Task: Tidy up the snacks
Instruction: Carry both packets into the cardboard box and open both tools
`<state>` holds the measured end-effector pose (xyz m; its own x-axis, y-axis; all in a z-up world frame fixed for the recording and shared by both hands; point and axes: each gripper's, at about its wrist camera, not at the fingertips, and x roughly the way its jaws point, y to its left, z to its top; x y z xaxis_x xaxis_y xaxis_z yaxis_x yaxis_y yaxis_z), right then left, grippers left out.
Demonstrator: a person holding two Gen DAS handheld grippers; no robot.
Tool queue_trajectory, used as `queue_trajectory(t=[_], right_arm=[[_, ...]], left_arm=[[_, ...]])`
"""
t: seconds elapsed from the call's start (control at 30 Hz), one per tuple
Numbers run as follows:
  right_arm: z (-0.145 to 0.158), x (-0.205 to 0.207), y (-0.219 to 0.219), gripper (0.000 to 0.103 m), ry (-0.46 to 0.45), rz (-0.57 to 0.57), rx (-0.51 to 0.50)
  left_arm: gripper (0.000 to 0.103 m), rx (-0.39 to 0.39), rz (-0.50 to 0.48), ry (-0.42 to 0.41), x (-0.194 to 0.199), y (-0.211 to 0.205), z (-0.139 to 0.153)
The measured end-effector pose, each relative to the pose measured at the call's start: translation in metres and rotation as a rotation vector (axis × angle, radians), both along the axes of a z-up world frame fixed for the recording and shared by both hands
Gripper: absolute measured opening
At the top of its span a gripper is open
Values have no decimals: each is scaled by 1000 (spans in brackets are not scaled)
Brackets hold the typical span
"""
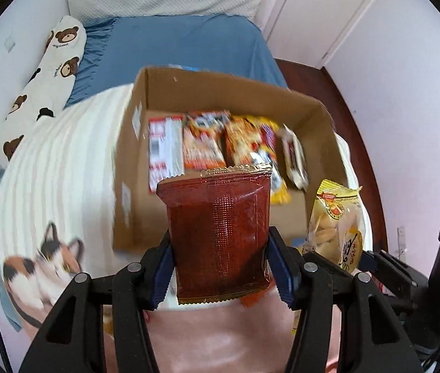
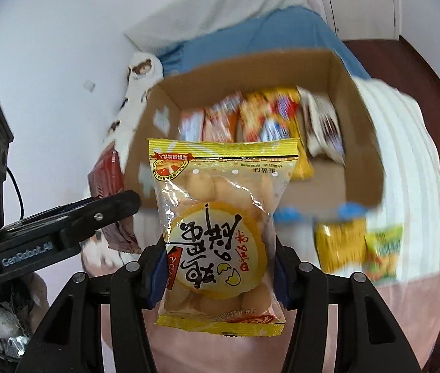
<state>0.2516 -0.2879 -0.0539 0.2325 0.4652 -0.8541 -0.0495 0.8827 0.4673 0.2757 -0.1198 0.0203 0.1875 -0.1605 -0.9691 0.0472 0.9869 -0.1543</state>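
Left wrist view: the left gripper (image 1: 220,267) is clamped on a red packet (image 1: 218,233), fingers pressing both its sides. In the right wrist view the right gripper (image 2: 218,272) is likewise closed around a yellow biscuit bag (image 2: 216,233). Ahead of both sits an open cardboard box (image 1: 322,118) on the bed (image 1: 182,43), holding about five packets (image 1: 201,143) in a row; blur makes the count uncertain. Two more snacks (image 2: 359,248) lie right of the right gripper. Judged step: carrying both to the box. Next, each must clear the near wall, then release into free floor space.
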Motion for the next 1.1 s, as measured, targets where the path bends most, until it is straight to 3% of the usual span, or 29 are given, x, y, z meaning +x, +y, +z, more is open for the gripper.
queue_trajectory(t=[0.2, 0.57, 0.6, 0.7, 1.1], right_arm=[[-19, 48, 31, 57, 29, 10, -33], [-87, 76, 50, 58, 128, 40, -57], [-92, 78, 51, 60, 144, 46, -62], [-101, 80, 55, 93, 154, 66, -77], [-104, 77, 44, 95, 154, 60, -105]], left_arm=[[53, 69, -3, 117, 60, 12, -36], [53, 132, -13, 258, 69, 18, -97], [53, 130, -6, 263, 69, 19, -99], [54, 143, -10, 264, 69, 20, -103], [55, 127, -1, 240, 58, 21, -95]])
